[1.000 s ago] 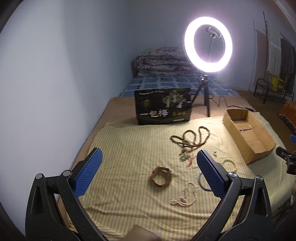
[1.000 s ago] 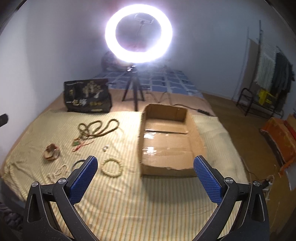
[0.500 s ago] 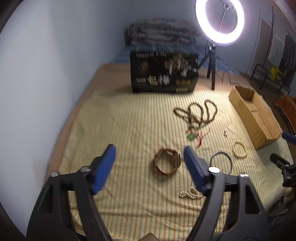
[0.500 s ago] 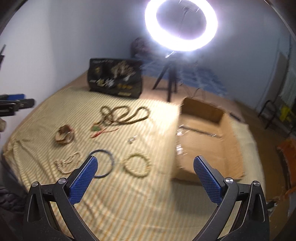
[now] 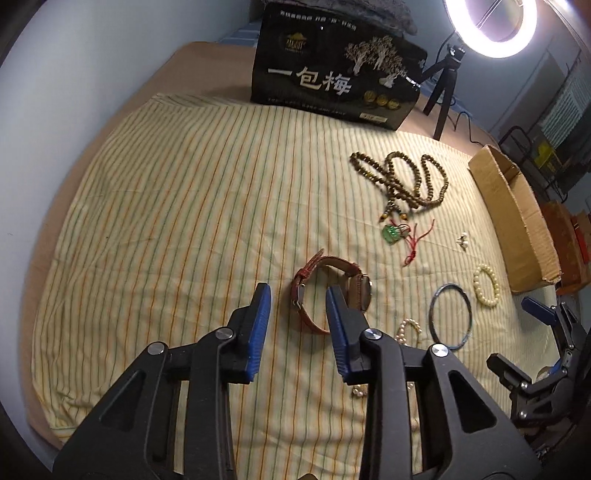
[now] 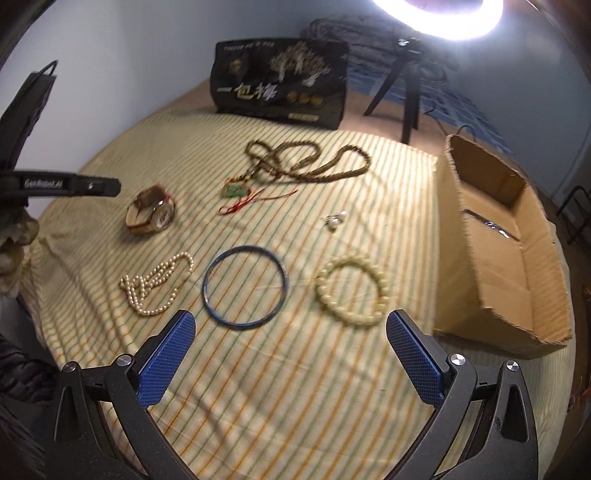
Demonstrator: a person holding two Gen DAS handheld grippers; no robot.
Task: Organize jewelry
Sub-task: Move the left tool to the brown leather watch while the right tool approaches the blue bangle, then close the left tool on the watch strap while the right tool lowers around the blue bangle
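Observation:
Jewelry lies on a striped cloth (image 5: 166, 221). A brown leather watch (image 5: 325, 291) sits just ahead of my left gripper (image 5: 298, 314), whose jaws are partly closed, apart and empty, straddling the strap's near end. My right gripper (image 6: 291, 350) is wide open and empty, hovering near a blue bangle (image 6: 245, 290) and a cream bead bracelet (image 6: 352, 290). A pearl strand (image 6: 157, 282), a brown bead necklace (image 6: 306, 164), a green pendant on red cord (image 6: 236, 192) and small earrings (image 6: 334, 220) lie further out. An open cardboard box (image 6: 498, 236) stands at the right.
A black printed bag (image 5: 336, 85) stands upright at the cloth's far edge. A lit ring light on a tripod (image 5: 491, 22) stands behind it. The wall runs along the left. The bed's edge drops off at the near side.
My left gripper has moved down and forward to the watch and its jaws have narrowed. My right gripper has swung left and lower, from over the box toward the bangle and bracelet.

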